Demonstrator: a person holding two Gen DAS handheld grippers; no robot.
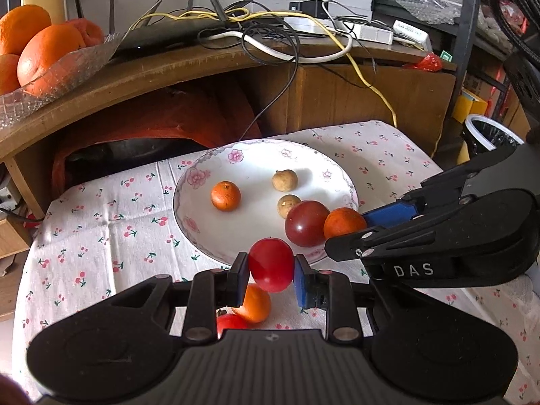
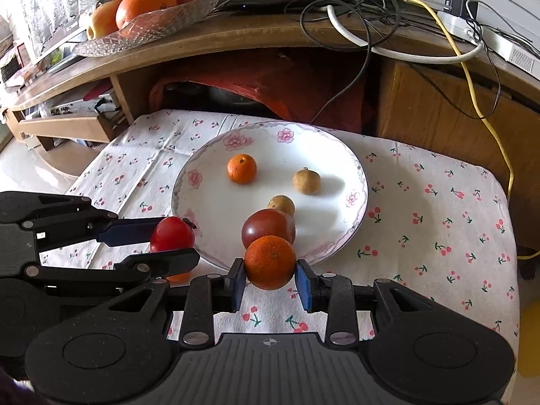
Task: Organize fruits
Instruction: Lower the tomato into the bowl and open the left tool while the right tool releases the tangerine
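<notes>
My left gripper (image 1: pixel 271 273) is shut on a red tomato (image 1: pixel 272 265), held just off the near-left rim of the white flowered plate (image 1: pixel 256 155). My right gripper (image 2: pixel 270 275) is shut on a small orange (image 2: pixel 270 261) at the plate's (image 2: pixel 354 162) near rim. On the plate lie a dark red tomato (image 2: pixel 268 227), a small orange (image 2: pixel 241 168) and two brown longans (image 2: pixel 306 181) (image 2: pixel 282 204). Under the left gripper, another small orange (image 1: pixel 254 303) and a red tomato (image 1: pixel 231 324) rest on the cloth.
The plate sits on a cherry-print cloth (image 2: pixel 438 219) over a low table. Behind it stands a wooden shelf (image 2: pixel 236 37) with tangled cables (image 2: pixel 371 3), a router and a glass dish of large oranges and apples (image 2: pixel 145 3). A bin (image 1: pixel 489 135) stands at the far right.
</notes>
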